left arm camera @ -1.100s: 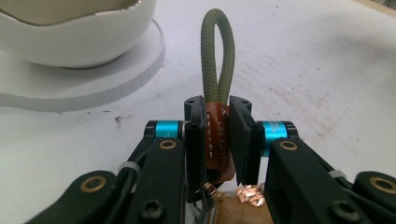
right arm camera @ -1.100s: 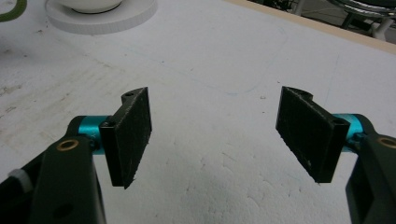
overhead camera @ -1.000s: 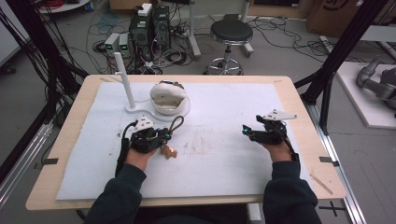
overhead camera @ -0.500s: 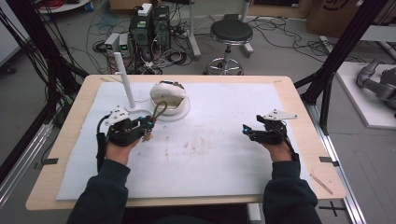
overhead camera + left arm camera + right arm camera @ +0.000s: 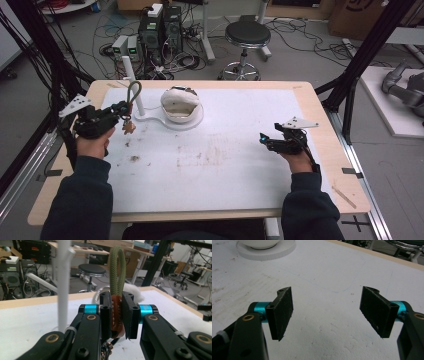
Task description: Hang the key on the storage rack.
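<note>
My left gripper (image 5: 119, 114) (image 5: 117, 315) is shut on the brown leather tab of a keychain. Its green rope loop (image 5: 133, 92) (image 5: 116, 272) stands up above the jaws, and a small brown charm (image 5: 129, 127) dangles below. The gripper hangs above the table's left side, right beside a thin white post (image 5: 131, 82) (image 5: 63, 285) that has a side peg (image 5: 42, 282); the loop is next to the post, and I cannot tell whether they touch. At the right, my right gripper (image 5: 263, 141) (image 5: 328, 312) stands open just over the white sheet, nothing between its pads.
The post rises from a flat white base (image 5: 165, 121) (image 5: 265, 251) that also carries a white bowl-like object (image 5: 179, 104). A stained white sheet (image 5: 215, 155) covers the wooden table (image 5: 320, 107). Computers, cables and a stool (image 5: 245, 35) stand on the floor beyond.
My left hand has carried the keychain left and upward, from the middle of the sheet to beside the white post. The right hand has kept still.
</note>
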The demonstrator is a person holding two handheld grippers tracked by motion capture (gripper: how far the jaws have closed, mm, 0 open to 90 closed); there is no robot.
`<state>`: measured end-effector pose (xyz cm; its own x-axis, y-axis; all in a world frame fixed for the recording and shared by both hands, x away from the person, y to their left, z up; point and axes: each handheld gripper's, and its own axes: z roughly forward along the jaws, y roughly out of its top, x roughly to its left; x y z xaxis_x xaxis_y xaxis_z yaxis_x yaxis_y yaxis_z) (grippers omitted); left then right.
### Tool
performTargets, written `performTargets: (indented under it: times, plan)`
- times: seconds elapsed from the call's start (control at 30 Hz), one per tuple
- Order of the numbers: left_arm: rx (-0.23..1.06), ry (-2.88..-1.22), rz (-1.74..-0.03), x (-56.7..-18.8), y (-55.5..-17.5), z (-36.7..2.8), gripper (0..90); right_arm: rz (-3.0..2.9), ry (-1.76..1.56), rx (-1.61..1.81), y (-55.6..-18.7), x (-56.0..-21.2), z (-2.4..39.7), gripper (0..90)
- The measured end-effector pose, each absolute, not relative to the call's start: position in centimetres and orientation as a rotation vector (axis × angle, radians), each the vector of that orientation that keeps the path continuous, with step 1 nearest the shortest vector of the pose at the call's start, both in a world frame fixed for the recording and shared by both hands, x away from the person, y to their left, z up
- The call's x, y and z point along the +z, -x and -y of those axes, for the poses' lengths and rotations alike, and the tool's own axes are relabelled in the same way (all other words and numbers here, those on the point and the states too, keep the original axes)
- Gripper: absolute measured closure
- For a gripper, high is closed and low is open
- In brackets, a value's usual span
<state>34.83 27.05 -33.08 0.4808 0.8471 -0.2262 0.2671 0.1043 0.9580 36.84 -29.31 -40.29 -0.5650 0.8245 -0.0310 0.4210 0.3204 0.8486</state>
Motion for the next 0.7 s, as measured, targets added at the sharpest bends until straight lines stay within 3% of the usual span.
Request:
performTargets:
  times: [0.4, 0.7]
  plan:
    - [0.58, -1.42, -1.213, -33.5, -37.9, -29.0, 78.2, -2.135, -1.098, 1.157, -36.9, -40.4, 29.2, 27.2]
    - [0.562, -1.465, -1.229, -34.6, -39.4, -28.0, 77.7, -2.147, -1.095, 1.146, -36.9, -40.5, 29.1, 27.2]
